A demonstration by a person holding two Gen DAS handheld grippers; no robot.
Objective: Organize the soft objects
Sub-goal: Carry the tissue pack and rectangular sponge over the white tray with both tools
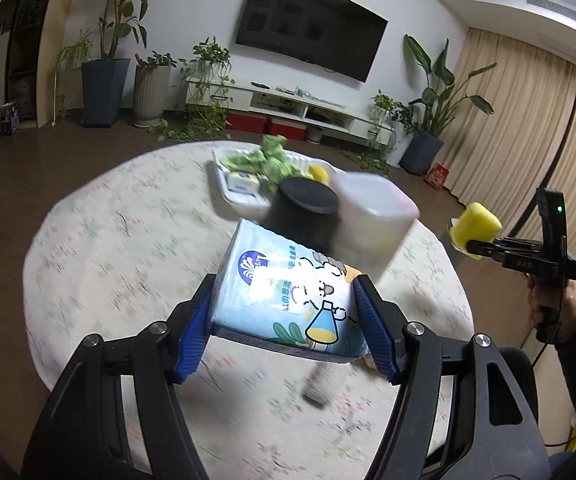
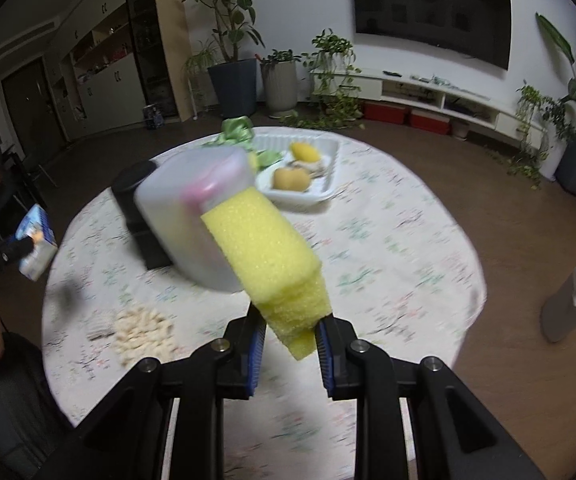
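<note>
My left gripper [image 1: 284, 316] is shut on a blue tissue pack [image 1: 288, 292] with a cartoon print, held above the round table [image 1: 108, 240]. My right gripper [image 2: 289, 340] is shut on a yellow sponge [image 2: 266, 252], held up over the table; both also show in the left wrist view, the sponge [image 1: 475, 226] at far right. The tissue pack also shows at the left edge of the right wrist view [image 2: 38, 244]. A white tray [image 2: 319, 196] at the table's far side holds a green cloth [image 1: 272, 158], a yellow item [image 2: 305, 151] and a brown one [image 2: 291, 179].
A black box [image 1: 303, 216] and a translucent lidded container [image 2: 192, 216] stand mid-table. A pile of pale bits [image 2: 144, 334] lies on the tablecloth. A grey cylinder [image 2: 571, 300] stands on the floor at right. Plants and a TV cabinet line the far wall.
</note>
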